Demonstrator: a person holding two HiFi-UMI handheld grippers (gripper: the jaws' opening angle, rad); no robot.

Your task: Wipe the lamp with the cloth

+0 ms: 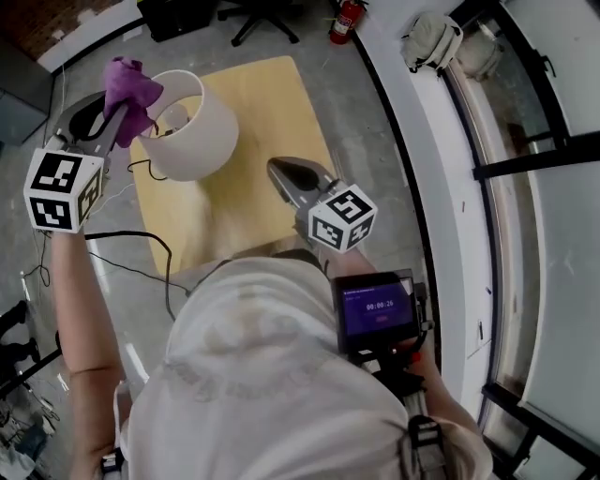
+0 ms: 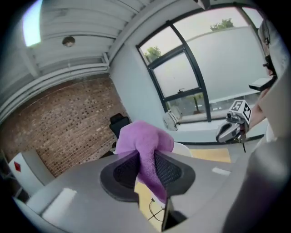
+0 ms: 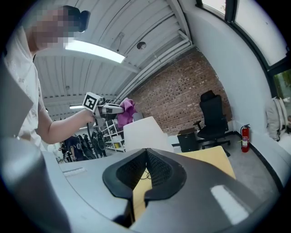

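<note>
A white lamp shade [image 1: 197,127] stands tilted on the light wooden table [image 1: 272,103]. My left gripper [image 1: 120,105] is up at the shade's left rim, shut on a purple cloth [image 1: 131,86] that bunches above its tips. In the left gripper view the cloth [image 2: 144,145] is pinched between the pads and hangs below them, with the shade's edge [image 2: 184,148] just behind. My right gripper [image 1: 276,169] hovers over the table right of the shade, shut with nothing in it. In the right gripper view its tips [image 3: 146,152] meet, and the shade [image 3: 143,132] is ahead.
The lamp's black cable [image 1: 141,169] trails off the table's left side to the floor. A fire extinguisher [image 1: 345,21] and an office chair [image 1: 262,19] stand beyond the table. A backpack [image 1: 431,39] lies on the window ledge at right.
</note>
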